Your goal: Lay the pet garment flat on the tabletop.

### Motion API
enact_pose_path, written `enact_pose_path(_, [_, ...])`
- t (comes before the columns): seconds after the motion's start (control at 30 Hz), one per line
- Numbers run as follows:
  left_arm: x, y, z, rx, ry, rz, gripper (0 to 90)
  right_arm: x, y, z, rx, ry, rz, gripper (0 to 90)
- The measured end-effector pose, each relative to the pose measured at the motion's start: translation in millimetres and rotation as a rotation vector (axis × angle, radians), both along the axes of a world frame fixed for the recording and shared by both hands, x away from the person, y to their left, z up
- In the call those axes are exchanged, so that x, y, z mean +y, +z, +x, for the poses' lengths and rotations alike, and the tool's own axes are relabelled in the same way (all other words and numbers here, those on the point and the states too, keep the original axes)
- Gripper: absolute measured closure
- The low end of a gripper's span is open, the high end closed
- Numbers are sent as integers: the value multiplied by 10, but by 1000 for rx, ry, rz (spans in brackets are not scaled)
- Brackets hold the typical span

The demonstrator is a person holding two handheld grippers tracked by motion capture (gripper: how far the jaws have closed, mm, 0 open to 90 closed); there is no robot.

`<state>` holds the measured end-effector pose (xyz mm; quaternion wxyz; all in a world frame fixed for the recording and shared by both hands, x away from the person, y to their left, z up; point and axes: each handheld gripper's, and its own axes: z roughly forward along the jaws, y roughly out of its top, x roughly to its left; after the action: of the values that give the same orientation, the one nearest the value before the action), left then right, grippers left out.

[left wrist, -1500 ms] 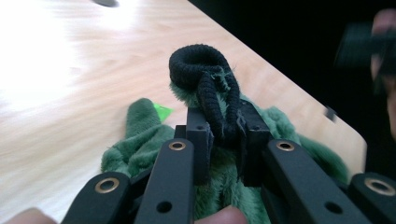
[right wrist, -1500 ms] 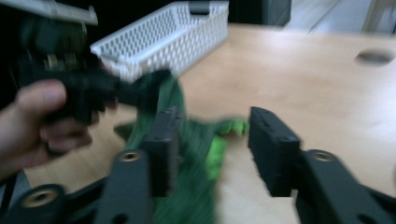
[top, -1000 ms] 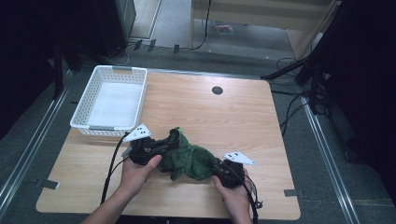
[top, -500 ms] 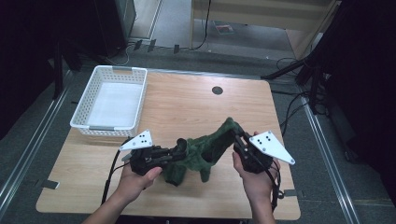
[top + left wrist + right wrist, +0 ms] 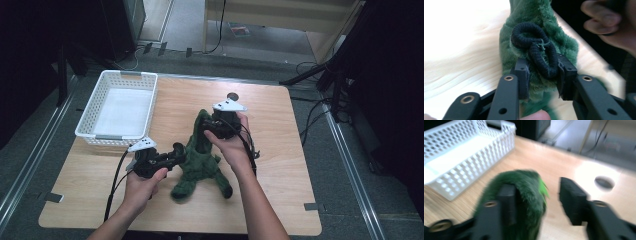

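Observation:
A green plush piece lies on the wooden table, and one end of it rises toward my right gripper. That gripper's jaws have just been opening. In the right gripper view the green plush lies against one jaw, with a gap to the other. My left gripper is at the plush's near-left edge. Its jaws have also just been opening, but in the left gripper view both pads still touch the plush, with a black cord loop between them.
A white perforated basket stands at the table's far left, and it is also in the right gripper view. A round cable hole sits near the far edge. Cables trail on the floor beyond the table.
The right gripper has carried one end of the plush up and toward the table's middle, and its jaws now stand apart. The left gripper stays at the plush's near-left edge.

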<state>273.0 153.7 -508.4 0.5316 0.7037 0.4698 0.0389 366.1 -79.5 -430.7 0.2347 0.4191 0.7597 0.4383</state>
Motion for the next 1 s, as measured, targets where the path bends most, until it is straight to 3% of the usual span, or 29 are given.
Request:
enact_pose_path(0.13, [86,-44,34,1,56,24,632,-114,-133,-75,13,20,72,392])
enact_pose_path(0.27, [126,-104,73,18,94,46,661,-310,-192,-216,-10,-11,66,394])
enact_pose_path(0.37, [112,-155,93,35,108,74,683,-457,-240,-268,-18,-45,78,445])
enact_pose_path(0.4, [107,-172,98,42,107,74,675,-517,-271,-305,10,-47,135,463])
enact_pose_path(0.43, [95,-186,104,46,108,81,669,-509,-301,-338,39,-21,172,463])
enact_pose_path(0.47, [89,-195,108,46,105,85,669,-509,-301,-338,39,-21,172,463])
enact_pose_path(0.53, [85,-200,112,44,103,86,660,-396,-389,-450,92,76,196,449])
enact_pose_path(0.6, [88,-203,116,41,109,86,670,-220,-506,-590,135,196,163,403])
enact_pose_path(0.67, [99,-215,120,45,106,88,679,-70,-637,-697,164,260,107,395])
enact_pose_path(0.7, [105,-221,119,44,105,89,687,-22,-705,-725,166,252,66,429])
enact_pose_path(0.77, [109,-235,111,53,93,80,707,-10,-827,-716,171,200,9,643])
enact_pose_path(0.8, [108,-237,108,53,86,80,715,-61,-863,-684,195,189,41,742])
enact_pose_path(0.83, [103,-240,101,55,78,82,725,-163,-843,-662,204,189,104,845])
enact_pose_path(0.87, [100,-246,98,57,70,85,729,-163,-843,-662,204,189,104,845])
enact_pose_path(0.93, [81,-266,97,70,58,87,732,-299,-725,-689,172,212,149,874])
enact_pose_path(1.0, [56,-309,108,91,49,106,736,-370,-680,-709,161,194,148,873])
